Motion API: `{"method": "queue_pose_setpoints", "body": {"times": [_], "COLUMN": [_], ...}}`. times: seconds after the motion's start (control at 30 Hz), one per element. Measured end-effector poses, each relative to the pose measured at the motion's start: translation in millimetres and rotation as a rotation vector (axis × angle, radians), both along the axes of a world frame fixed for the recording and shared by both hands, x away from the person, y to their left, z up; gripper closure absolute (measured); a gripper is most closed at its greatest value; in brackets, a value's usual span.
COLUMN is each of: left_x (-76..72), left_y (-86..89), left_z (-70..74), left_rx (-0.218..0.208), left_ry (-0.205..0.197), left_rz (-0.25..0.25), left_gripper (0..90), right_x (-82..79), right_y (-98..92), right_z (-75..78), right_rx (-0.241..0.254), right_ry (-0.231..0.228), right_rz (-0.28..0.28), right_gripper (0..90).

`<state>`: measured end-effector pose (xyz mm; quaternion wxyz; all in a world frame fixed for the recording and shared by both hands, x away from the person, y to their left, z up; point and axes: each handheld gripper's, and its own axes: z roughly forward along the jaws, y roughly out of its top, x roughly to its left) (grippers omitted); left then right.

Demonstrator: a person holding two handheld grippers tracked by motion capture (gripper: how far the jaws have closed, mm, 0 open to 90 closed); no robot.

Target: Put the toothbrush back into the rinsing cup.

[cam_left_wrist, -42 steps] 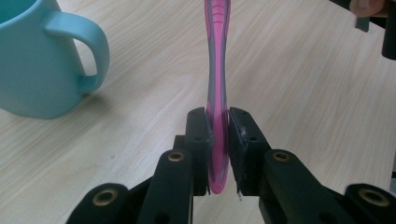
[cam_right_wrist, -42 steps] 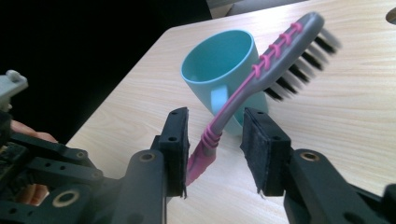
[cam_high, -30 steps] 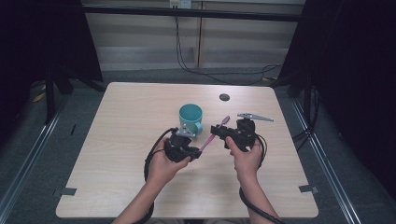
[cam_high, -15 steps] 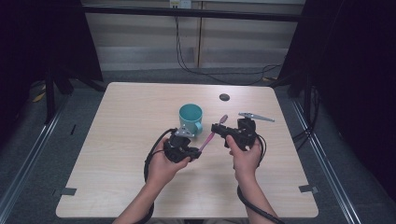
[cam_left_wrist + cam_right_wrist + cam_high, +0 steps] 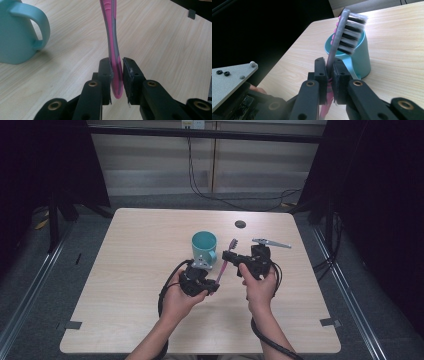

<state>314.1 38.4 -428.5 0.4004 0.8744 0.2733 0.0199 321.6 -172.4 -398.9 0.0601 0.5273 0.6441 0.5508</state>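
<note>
A pink toothbrush (image 5: 226, 261) hangs above the table between both hands, bristle head up and away. My left gripper (image 5: 216, 282) is shut on its handle end (image 5: 115, 75). My right gripper (image 5: 231, 256) is shut on the thin neck just below the bristles (image 5: 350, 32); its jaws have just been closing on that neck. A teal mug (image 5: 204, 246) stands upright on the table right behind the brush, with its handle (image 5: 37, 25) turned toward my left gripper. In the right gripper view the mug (image 5: 362, 60) sits directly behind the brush head.
A small black round disc (image 5: 240, 224) lies near the table's far edge. The light wooden table (image 5: 125, 270) has bare surface on the left and at the front. Cables trail from both grippers toward the person. Dark curtains and floor rails surround the table.
Both hands and the toothbrush stay in the same spot above the table. The mug has not moved.
</note>
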Motion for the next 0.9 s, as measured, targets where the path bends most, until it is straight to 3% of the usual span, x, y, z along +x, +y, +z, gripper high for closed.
{"method": "queue_pose_setpoints", "body": {"times": [0.27,0.43,0.7,0.9], "left_x": [-2.9,-2.9,0.2,4.0], "left_y": [-5.0,-4.0,10.8,24.8], "left_z": [-1.2,-1.7,-4.0,-14.6], "left_rx": [-0.019,-0.026,-0.024,0.000], "left_ry": [0.016,0.004,-0.045,-0.044], "left_rz": [-0.013,-0.014,0.015,0.009], "left_gripper": [75.3,74.5,46.4,30.8], "right_x": [0.2,0.1,-0.7,-0.6], "right_y": [3.5,5.5,6.2,7.9], "right_z": [0.4,1.6,6.9,12.2], "right_rx": [-0.029,-0.049,-0.104,-0.155], "right_ry": [-0.017,-0.024,-0.060,-0.099], "right_rz": [0.000,-0.002,0.008,0.020], "right_gripper": [83.5,83.6,83.6,83.6]}}
